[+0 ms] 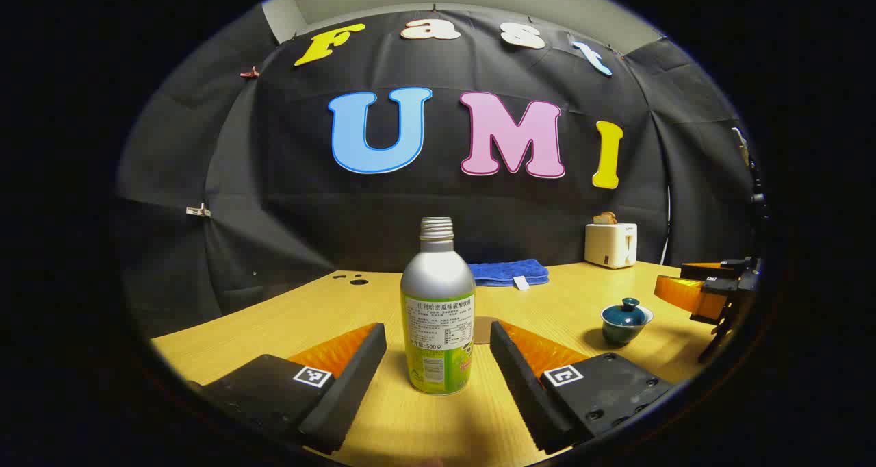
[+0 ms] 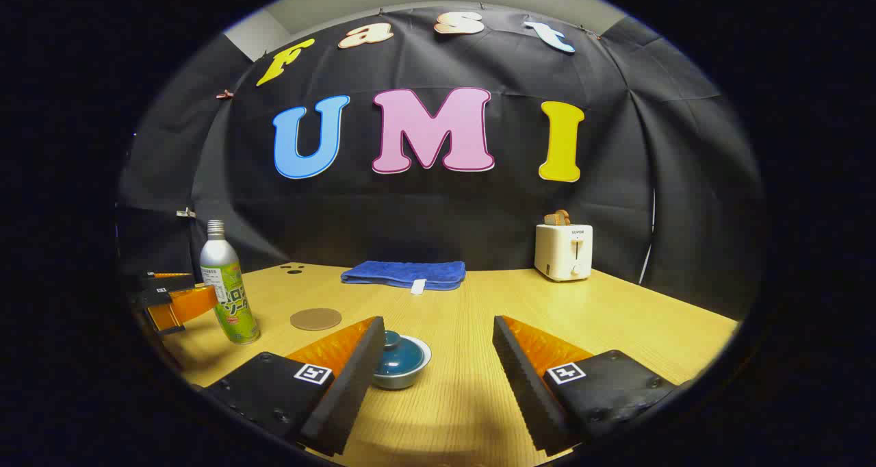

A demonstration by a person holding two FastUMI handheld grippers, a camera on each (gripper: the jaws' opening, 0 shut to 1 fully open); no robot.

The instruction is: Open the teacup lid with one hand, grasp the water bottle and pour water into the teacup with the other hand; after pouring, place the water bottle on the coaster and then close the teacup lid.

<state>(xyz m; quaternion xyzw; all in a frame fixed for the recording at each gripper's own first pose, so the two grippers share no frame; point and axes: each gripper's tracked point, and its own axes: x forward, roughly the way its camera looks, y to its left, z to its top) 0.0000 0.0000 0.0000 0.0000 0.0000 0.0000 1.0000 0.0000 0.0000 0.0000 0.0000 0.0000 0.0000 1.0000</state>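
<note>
1. Because the water bottle (image 1: 438, 309) stands uncapped, upright on the table (image 1: 274, 316), between the wide-spread fingers of the left gripper (image 1: 438, 364), a glancing touch could tip it.
2. Just behind it lies the coaster (image 2: 315, 318).
3. Since the right gripper (image 2: 438, 364) gapes wide with the teacup (image 2: 399, 361) lying toward its left finger, an off-centre pinch might knock the lid (image 2: 395, 356) or miss its knob.
</note>
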